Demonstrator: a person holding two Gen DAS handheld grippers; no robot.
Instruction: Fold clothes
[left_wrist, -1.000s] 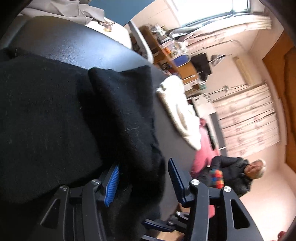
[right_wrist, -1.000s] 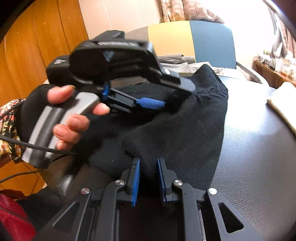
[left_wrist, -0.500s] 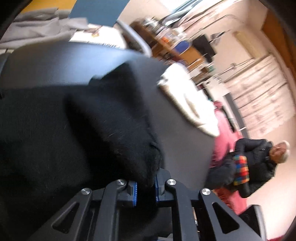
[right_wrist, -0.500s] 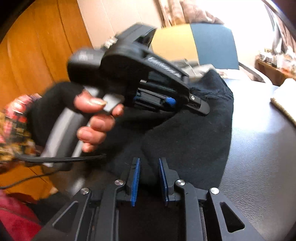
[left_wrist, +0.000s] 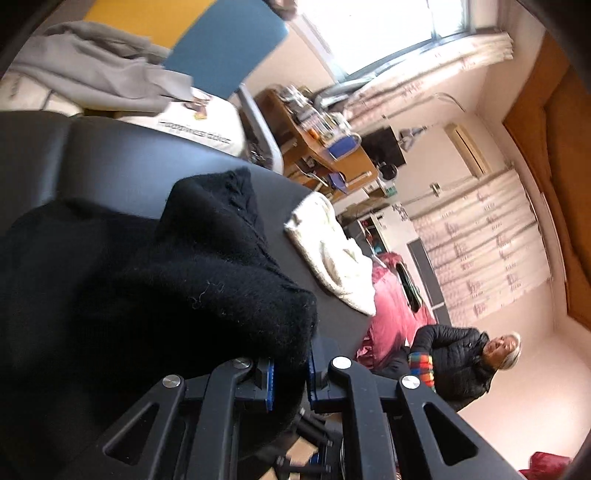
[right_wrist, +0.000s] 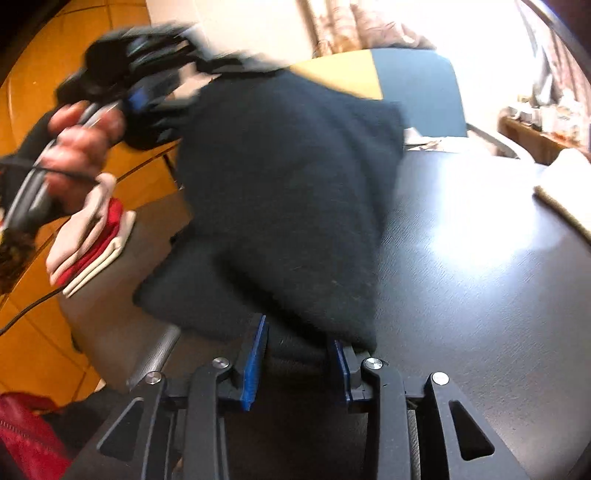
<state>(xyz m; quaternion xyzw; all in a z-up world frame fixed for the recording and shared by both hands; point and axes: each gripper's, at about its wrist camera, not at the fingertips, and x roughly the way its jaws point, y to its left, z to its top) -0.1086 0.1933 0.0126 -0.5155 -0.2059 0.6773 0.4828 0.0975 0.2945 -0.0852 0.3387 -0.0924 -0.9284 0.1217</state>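
A black knit garment lies bunched on the dark padded table. My left gripper is shut on a thick fold of its edge and holds it raised. In the right wrist view that left gripper shows blurred at the upper left in a hand, with the garment hanging from it like a tent. My right gripper is low at the garment's near edge. Its jaws are opening, and fabric lies loose between the blue pads.
A folded cream knit lies on the table's far side. Grey clothes sit on a blue and yellow chair. A folded red and white cloth is at the left. A person in a black jacket sits beyond.
My left gripper closed on the garment's edge and rose, pulling the cloth up. The right gripper's jaws widened from a tight pinch on the near edge.
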